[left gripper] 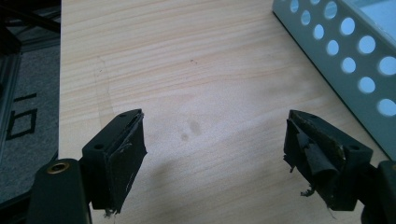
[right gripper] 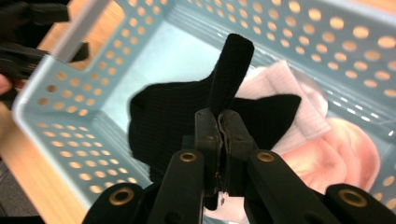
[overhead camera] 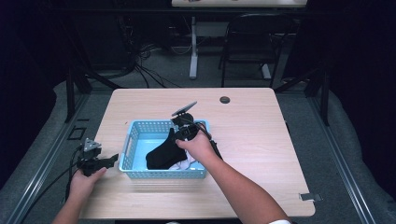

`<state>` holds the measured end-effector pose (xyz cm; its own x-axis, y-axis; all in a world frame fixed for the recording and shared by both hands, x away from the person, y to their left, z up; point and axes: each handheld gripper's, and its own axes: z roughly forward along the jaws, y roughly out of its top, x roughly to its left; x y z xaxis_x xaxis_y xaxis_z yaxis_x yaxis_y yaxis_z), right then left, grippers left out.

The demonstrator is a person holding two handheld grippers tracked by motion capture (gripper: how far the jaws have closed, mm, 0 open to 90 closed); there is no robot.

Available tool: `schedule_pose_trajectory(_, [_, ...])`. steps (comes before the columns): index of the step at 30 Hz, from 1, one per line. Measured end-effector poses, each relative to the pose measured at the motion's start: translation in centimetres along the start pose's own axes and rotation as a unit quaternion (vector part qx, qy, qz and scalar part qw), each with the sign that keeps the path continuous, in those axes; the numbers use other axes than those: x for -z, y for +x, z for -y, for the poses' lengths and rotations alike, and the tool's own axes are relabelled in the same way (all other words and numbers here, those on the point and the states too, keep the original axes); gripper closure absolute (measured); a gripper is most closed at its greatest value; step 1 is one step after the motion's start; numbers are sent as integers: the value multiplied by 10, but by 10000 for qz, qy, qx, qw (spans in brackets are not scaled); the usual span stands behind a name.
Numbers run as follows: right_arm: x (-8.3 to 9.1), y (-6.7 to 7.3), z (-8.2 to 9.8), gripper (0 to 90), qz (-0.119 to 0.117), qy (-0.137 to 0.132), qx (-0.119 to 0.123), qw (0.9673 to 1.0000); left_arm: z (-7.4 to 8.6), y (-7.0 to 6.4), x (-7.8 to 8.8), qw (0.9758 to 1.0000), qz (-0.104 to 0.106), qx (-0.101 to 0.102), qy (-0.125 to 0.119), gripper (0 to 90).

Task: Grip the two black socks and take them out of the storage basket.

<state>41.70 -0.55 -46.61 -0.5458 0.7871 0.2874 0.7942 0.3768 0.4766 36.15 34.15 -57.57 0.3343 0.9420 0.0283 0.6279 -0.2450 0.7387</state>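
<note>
Sock [right gripper: 173, 121] hangs below my right claw [right gripper: 219, 123], clenched on its cuff above the basket [overhead camera: 132, 140]; my left claw [left gripper: 215, 144] rests released outside the basket's left wall.

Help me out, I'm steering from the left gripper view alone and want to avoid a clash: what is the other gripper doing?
Observer: The right gripper is shut on a black sock inside the blue basket.
Operator: Anything else in that basket?
Observer: Yes, pale pink socks lie under and beside the black one.
Operator: And where does my gripper sit relative to the basket?
Observer: In the high view the left gripper rests on the table just outside the basket's left wall, jaws open and pointing toward it.
</note>
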Motion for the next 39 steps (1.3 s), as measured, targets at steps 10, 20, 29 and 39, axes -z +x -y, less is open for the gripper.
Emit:
schedule_pose_trajectory(10, [37,18,-8,873,-125,-220,372,9990,0,0,0,10000,12,-25,25,207])
schedule_pose_trajectory(20, [68,16,-12,873,-185,-492,393,9978,0,0,0,10000,16,-38,40,207])
schedule_pose_trajectory(29, [104,8,-11,873,-144,-781,323,9963,0,-1,-1,10000,24,-29,36,207])
schedule_pose_trajectory(39, [147,-15,2,873,111,-994,147,9949,0,-1,-1,10000,17,-42,50,207])
